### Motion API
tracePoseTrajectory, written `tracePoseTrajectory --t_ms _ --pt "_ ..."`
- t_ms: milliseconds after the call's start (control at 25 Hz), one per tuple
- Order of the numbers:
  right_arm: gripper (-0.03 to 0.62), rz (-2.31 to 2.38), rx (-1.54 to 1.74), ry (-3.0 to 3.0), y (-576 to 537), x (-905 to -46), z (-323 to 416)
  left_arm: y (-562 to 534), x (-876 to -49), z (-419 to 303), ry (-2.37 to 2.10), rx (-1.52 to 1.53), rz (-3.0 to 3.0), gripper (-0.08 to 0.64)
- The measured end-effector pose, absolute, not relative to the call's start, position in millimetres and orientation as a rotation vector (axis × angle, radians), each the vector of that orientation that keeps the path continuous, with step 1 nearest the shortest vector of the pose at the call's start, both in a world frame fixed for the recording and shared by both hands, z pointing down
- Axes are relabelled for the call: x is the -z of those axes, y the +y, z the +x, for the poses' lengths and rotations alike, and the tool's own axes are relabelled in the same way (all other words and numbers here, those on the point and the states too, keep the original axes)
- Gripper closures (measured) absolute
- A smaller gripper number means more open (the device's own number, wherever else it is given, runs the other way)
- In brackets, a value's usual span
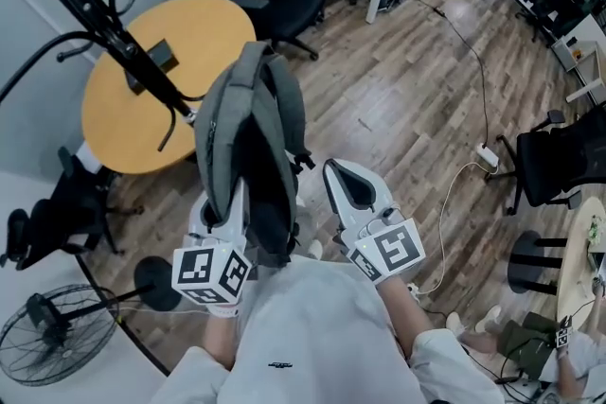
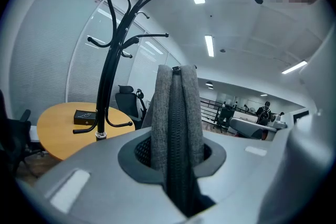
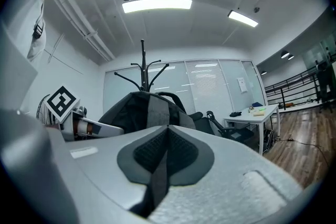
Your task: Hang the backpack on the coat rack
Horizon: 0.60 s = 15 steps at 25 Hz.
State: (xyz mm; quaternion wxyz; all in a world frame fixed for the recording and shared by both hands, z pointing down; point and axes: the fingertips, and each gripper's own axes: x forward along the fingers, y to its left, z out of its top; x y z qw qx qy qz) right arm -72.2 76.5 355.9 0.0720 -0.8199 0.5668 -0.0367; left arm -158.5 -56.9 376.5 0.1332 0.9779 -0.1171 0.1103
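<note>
A person holds a grey backpack (image 1: 248, 132) up off the wooden floor (image 1: 398, 99), one tool in each hand. The left tool (image 2: 176, 152) is pinched on a thick fold of the pack's grey fabric with a dark zip running up it. In the head view its jaws are hidden beneath the pack and only its marker cube shows. The right tool (image 3: 168, 131) is pressed together on a thin grey strap (image 3: 156, 176). The strap's lower end is lost between the jaws, and the head view does not show it clearly. The pack hangs upright and narrow, just beside a black coat rack (image 1: 114, 35). From above, the rack's pole seems to meet the pack's left edge, but whether they touch cannot be told. In the left gripper view the rack stands beyond the pack and to its left. The rack's base is out of sight. Behind it is a round yellow bench (image 1: 114, 109) with a small black box (image 2: 84, 117) on it. A floor fan (image 1: 43, 336) is partly cut off at the lower left.
</note>
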Motion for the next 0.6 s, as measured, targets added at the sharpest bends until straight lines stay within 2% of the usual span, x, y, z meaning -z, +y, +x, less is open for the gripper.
tracePoseTrajectory --t_ms 400,600 --pt "0.591 -2.450 0.094 1.754 44 -345 24 -70 -380 -64 -0.343 -0.306 2.793 0.454" --pt "0.591 -2.415 0.094 1.817 -7 -338 66 -101 -375 -26 -0.375 -0.285 2.738 0.454"
